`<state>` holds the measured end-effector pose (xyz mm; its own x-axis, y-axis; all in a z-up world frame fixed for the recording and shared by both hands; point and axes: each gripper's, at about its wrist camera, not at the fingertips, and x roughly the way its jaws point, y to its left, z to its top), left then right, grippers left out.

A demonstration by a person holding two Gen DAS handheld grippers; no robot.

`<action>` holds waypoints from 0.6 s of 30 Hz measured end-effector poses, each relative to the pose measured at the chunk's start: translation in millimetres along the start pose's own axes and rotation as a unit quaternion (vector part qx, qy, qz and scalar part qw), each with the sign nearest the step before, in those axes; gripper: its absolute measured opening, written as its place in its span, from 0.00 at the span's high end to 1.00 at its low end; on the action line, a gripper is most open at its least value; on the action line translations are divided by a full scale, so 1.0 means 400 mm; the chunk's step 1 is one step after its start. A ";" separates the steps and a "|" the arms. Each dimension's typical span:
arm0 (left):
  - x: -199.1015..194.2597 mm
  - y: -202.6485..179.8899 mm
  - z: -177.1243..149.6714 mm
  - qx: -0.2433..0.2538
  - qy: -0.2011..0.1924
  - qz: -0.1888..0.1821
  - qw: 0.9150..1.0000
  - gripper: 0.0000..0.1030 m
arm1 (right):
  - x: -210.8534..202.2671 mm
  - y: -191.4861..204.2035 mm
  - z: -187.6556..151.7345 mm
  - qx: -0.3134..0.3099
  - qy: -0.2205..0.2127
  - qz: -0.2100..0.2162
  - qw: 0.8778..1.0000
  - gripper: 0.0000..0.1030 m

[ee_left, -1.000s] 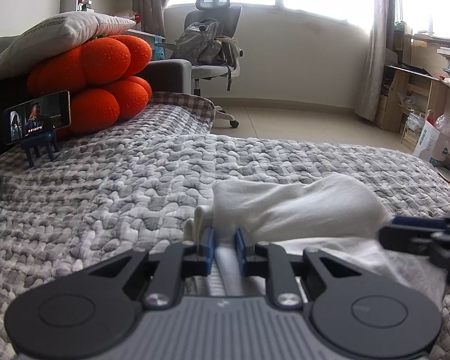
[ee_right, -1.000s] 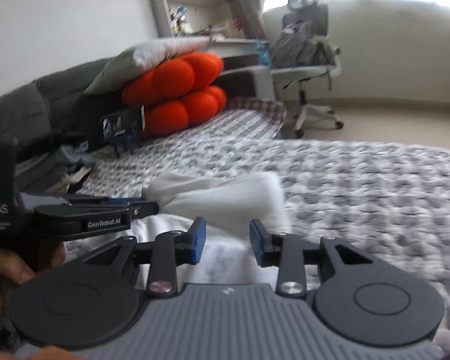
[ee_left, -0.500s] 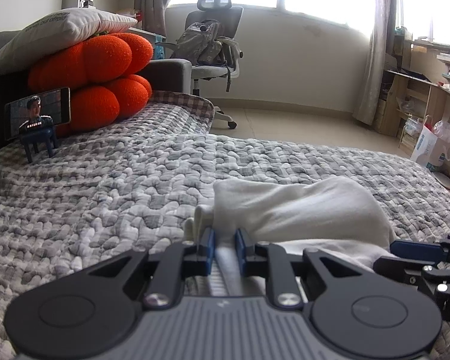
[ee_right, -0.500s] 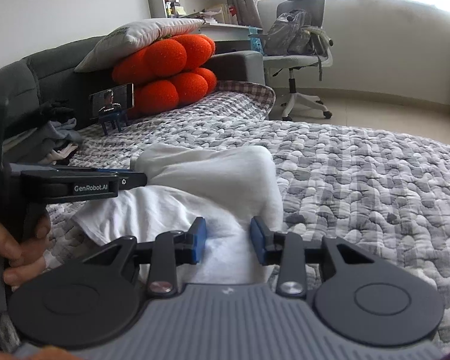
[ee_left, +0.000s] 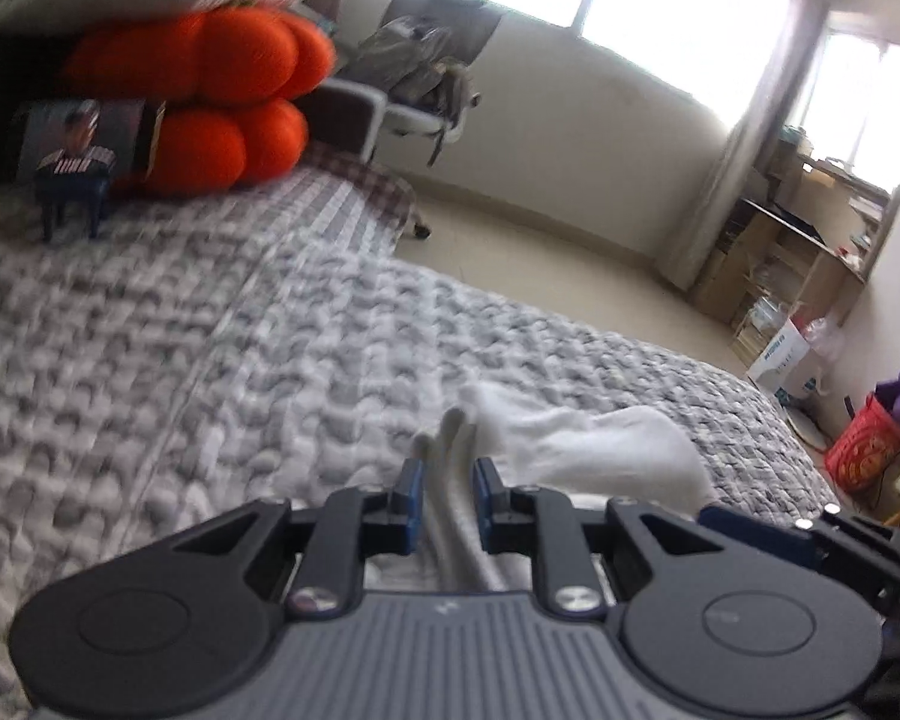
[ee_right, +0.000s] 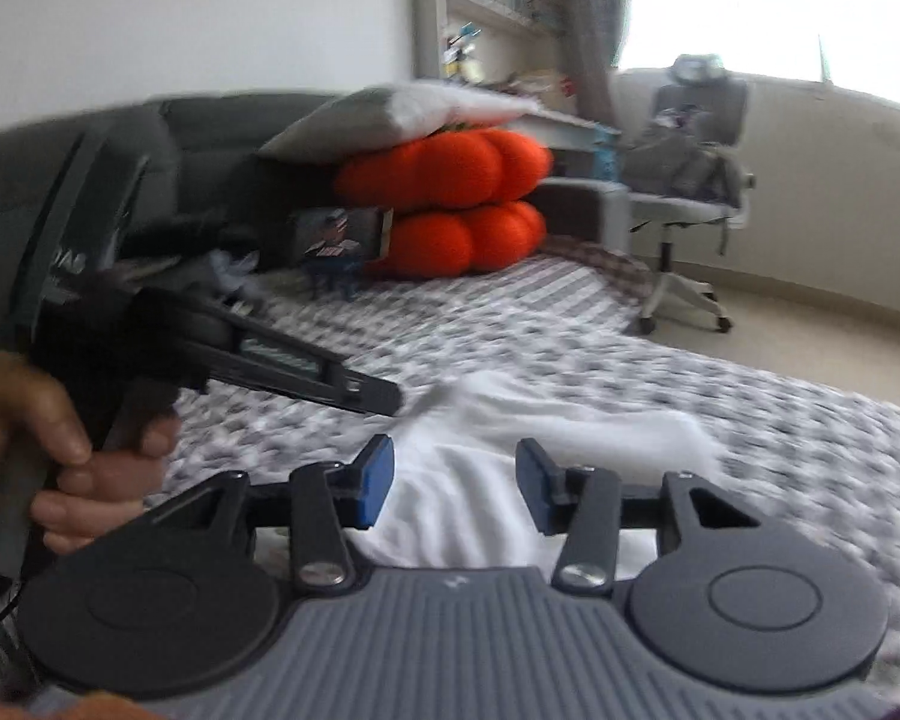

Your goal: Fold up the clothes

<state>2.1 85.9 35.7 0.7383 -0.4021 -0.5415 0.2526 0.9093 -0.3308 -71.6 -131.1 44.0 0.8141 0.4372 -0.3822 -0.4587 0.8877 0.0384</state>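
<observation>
Daylight poured through the wide windows (ee_left: pixel 648 6), washing out the pale wall (ee_left: pixel 570 138) beneath. A grey office chair (ee_right: pixel 690 180) stood on the beige floor (ee_left: pixel 540 258) (a bag slung over it), wooden shelving (ee_left: pixel 798 258) beside grey curtains (ee_left: pixel 744 138).

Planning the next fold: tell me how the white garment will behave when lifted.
Likely floppy: the white garment lies bunched and creased on the quilt. Probably light. A strip runs between the left gripper jaws, so unheld parts should sag.

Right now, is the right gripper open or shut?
Open: the right gripper has a wide gap between its blue pads, over the white garment.
</observation>
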 end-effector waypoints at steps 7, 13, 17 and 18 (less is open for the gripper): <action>-0.014 0.065 -0.002 -0.065 0.005 -0.025 0.998 0.79 | 0.090 0.089 0.000 -0.037 0.058 0.008 0.998 0.44; -0.006 0.073 -0.008 -0.076 0.015 -0.047 0.996 0.75 | 0.118 0.135 -0.044 -0.093 0.081 -0.039 0.992 0.53; 0.001 0.082 -0.007 -0.089 0.023 -0.064 0.994 0.70 | 0.095 0.110 -0.037 -0.066 0.065 -0.040 0.995 0.81; 0.003 0.087 -0.007 -0.099 0.025 -0.073 0.992 0.67 | 0.088 0.092 -0.032 -0.043 0.059 -0.036 0.997 0.82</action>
<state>9.8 116.7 21.5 0.6693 -0.5376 -0.5129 0.2231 0.8038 -0.5515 -64.4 -84.8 20.2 0.8006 0.3490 -0.4872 -0.4341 0.8981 -0.0700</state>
